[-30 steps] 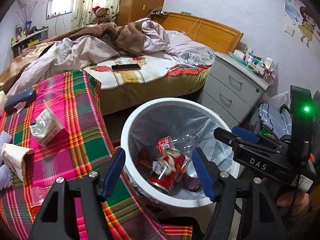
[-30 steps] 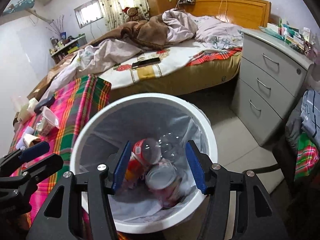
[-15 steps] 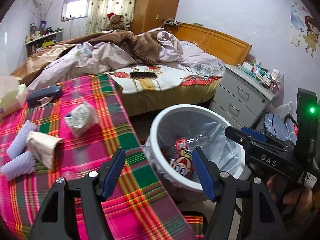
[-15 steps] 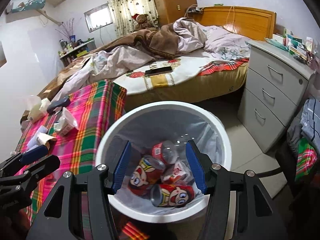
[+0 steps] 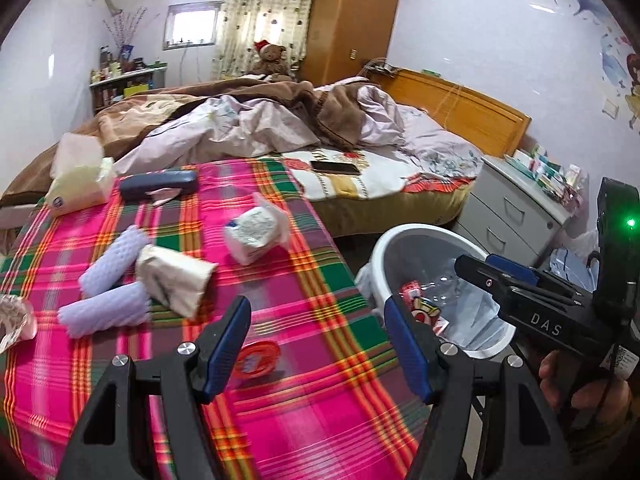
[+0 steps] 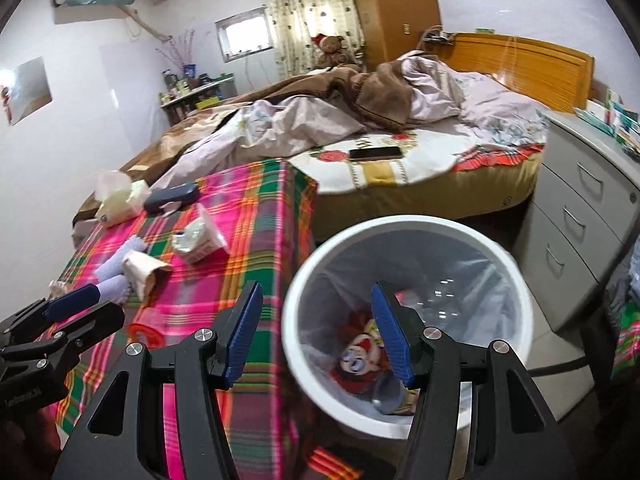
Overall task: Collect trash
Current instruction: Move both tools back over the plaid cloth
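Both tongs have swung away from the white bin (image 6: 404, 232) toward the plaid worktop (image 5: 280, 360); left tongs (image 5: 316, 344) and right tongs (image 6: 316, 336) stand spread and empty, likely for the remaining trash: red lid (image 5: 256, 358), crumpled paper bag (image 5: 176, 276), white packet (image 5: 252, 234).

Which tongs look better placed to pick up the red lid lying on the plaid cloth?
Probably the left tongs: open and empty, with the red lid just beyond their tips. The right tongs, also empty, straddle the bin rim.
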`<state>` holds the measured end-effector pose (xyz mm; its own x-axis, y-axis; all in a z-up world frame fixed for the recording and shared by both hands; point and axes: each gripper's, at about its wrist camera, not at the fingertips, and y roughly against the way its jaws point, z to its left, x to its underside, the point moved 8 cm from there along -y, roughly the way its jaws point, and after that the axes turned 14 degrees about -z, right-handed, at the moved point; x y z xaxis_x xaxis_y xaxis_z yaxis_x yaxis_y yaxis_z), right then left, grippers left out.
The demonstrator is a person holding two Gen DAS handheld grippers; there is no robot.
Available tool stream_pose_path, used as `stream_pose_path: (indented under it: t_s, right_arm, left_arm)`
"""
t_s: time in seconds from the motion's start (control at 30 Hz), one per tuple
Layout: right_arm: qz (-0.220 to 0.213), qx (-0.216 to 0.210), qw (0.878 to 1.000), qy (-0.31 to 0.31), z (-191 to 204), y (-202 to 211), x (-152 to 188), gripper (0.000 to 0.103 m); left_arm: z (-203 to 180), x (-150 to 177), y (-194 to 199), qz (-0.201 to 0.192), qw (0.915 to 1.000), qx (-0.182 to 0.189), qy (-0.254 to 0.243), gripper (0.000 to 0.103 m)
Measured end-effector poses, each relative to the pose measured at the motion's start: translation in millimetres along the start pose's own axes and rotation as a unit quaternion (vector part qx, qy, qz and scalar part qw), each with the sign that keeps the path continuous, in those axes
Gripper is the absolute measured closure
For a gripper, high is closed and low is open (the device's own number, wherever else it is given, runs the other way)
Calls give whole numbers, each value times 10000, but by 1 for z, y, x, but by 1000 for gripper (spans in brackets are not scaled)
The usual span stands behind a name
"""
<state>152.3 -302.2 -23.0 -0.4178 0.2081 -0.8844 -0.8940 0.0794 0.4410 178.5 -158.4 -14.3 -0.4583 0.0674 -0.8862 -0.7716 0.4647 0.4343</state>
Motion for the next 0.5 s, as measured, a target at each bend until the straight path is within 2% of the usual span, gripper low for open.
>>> stream_pose_path:
  t_s: [0.13, 0.5]
  right_arm:
    - [-16, -260, 9995, 160, 26, -6, -1, 45]
    - [191, -613, 9973, 358, 74, -31, 4, 45]
  left_arm:
    - [29, 1, 12, -96, 9996, -264, 71, 32]
    - [126, 10, 35, -110, 9929, -1083, 475, 32]
